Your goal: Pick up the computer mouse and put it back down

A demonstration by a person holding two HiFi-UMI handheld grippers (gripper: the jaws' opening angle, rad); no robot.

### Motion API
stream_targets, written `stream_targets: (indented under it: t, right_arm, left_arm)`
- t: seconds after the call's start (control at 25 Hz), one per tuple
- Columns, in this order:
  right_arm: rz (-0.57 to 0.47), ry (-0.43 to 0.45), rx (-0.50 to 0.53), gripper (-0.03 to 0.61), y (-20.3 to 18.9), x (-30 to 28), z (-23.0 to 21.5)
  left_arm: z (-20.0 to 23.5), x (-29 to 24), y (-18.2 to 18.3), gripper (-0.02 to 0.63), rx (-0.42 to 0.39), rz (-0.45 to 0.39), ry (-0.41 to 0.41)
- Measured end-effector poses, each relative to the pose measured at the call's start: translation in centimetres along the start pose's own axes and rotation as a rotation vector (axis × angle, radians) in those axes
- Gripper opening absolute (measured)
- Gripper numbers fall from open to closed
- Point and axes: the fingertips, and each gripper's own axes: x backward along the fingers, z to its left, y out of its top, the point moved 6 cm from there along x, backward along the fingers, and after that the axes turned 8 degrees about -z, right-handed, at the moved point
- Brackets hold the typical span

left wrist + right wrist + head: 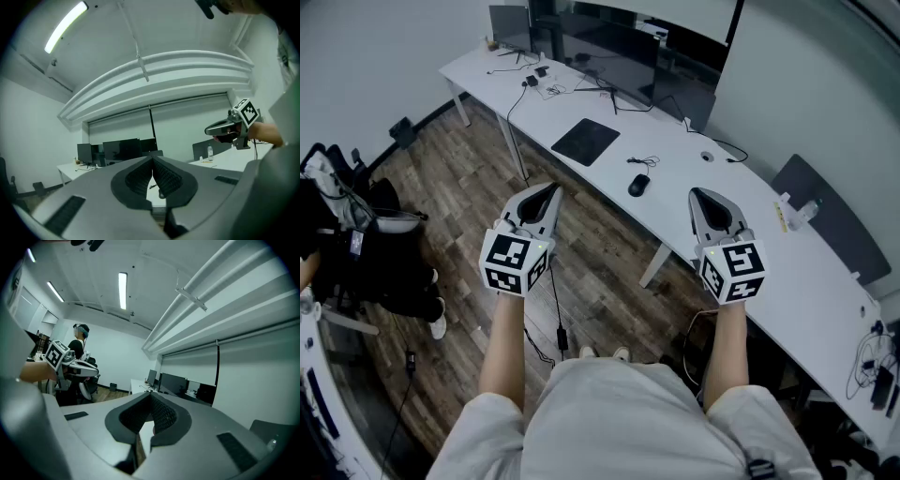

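Note:
A black computer mouse (638,185) lies on the long white desk (806,281), with a thin cable coiled just behind it. Both grippers are held level in the air on the near side of the desk. My left gripper (546,192) hangs over the wooden floor, left of the mouse and well short of it. My right gripper (701,194) hovers at the desk's front edge, right of the mouse. In the left gripper view my left gripper (152,158) has its jaws closed tip to tip on nothing. My right gripper (151,396) looks the same.
A black mouse pad (585,141) lies left of the mouse, dark monitors (609,56) stand behind with cables. A small bottle (807,210) and a grey chair back (830,225) are at the right. A person (80,338) stands by black chairs (389,267) at the left.

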Motion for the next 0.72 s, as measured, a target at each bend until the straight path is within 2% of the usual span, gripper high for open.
stream_targets:
  t: [0.44, 0.72]
  right_arm:
    - [-0.033, -0.012, -0.011, 0.014, 0.3, -1.1, 0.6]
    - [-0.018, -0.02, -0.012, 0.014, 0.3, -2.1, 1.9]
  left_arm:
    - [1.5, -0.5, -0.3, 0.018, -0.002, -0.006, -0.011]
    - [3.3, -0.8, -0.8, 0.018, 0.009, -0.022, -0.032]
